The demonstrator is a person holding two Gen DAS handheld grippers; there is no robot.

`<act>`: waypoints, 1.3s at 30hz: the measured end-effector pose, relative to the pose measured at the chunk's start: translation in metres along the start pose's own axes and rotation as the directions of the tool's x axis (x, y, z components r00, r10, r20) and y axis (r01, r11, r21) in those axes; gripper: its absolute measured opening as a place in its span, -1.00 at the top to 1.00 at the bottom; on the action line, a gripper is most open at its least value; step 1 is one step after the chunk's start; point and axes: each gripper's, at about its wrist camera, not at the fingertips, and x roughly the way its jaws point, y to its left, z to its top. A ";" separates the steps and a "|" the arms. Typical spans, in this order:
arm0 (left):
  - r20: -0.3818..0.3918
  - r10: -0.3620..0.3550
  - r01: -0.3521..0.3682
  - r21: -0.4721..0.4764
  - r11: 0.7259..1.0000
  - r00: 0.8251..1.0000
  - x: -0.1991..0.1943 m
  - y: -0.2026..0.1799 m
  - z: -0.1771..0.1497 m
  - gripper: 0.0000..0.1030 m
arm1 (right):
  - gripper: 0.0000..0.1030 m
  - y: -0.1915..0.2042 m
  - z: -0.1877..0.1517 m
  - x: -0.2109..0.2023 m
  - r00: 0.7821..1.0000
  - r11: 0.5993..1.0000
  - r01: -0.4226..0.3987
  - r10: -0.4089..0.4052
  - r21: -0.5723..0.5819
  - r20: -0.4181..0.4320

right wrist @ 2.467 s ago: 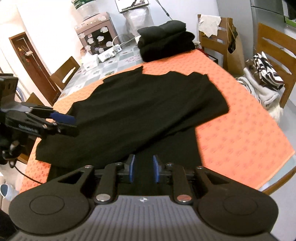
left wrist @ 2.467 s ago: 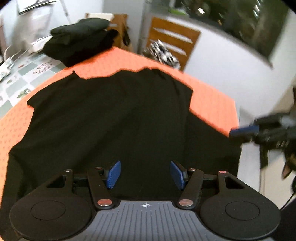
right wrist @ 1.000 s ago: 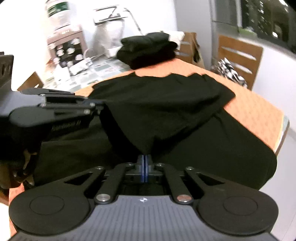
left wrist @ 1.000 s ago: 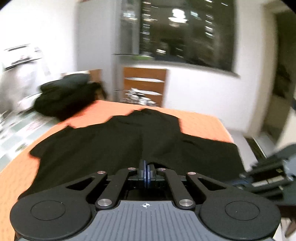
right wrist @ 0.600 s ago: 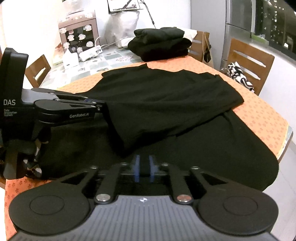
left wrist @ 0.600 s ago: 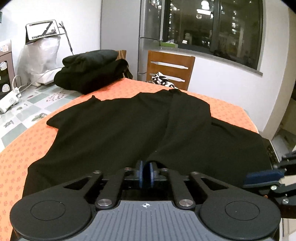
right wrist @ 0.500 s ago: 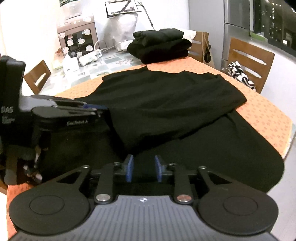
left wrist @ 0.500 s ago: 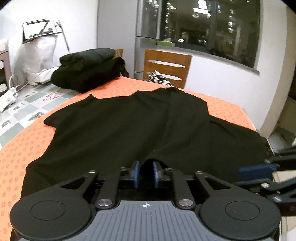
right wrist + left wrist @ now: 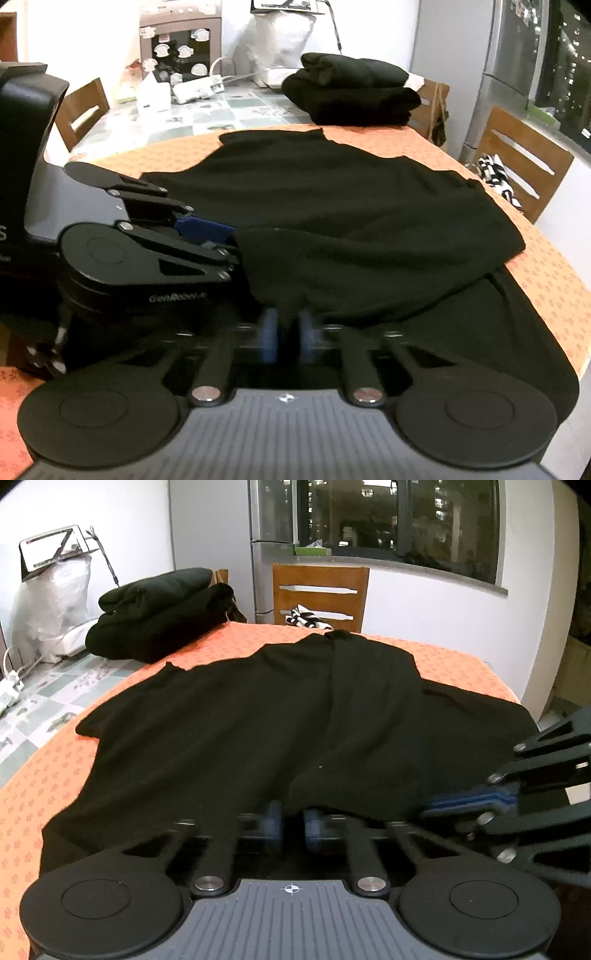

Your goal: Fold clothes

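Each gripper has a ribbed grey body, black disc-ended linkages with silver screws, and blue-padded fingers point(image 9: 274, 821).

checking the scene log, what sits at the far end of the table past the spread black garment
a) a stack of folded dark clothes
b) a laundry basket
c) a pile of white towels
a, a stack of folded dark clothes lies past the spread black garment, on the table.

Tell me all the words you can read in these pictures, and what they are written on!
"GenRobot": blurred, partly guessed, on the side of the left gripper in the right wrist view.
A lone "S" and tiny print below it, cut off and unreadable, on the same gripper's body.
Stickers on the grey cabinet: too small to read.
Nothing readable in the left wrist view.
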 end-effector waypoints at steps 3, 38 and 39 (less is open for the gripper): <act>0.042 0.004 -0.006 0.029 1.000 0.999 -0.016 -0.009 0.007 0.82 | 0.90 -0.008 0.001 -0.022 0.998 0.999 0.032 -0.034 0.040 0.044; -0.075 0.355 -0.363 -0.205 0.909 0.932 -0.168 0.040 -0.032 -0.13 | 0.45 -0.030 -0.018 -0.044 0.993 0.991 -0.122 0.122 0.050 0.000; -0.081 0.357 -0.366 -0.213 0.906 0.931 -0.171 0.046 -0.034 -0.13 | 0.44 -0.030 -0.019 -0.054 0.991 0.990 -0.132 0.132 0.044 0.001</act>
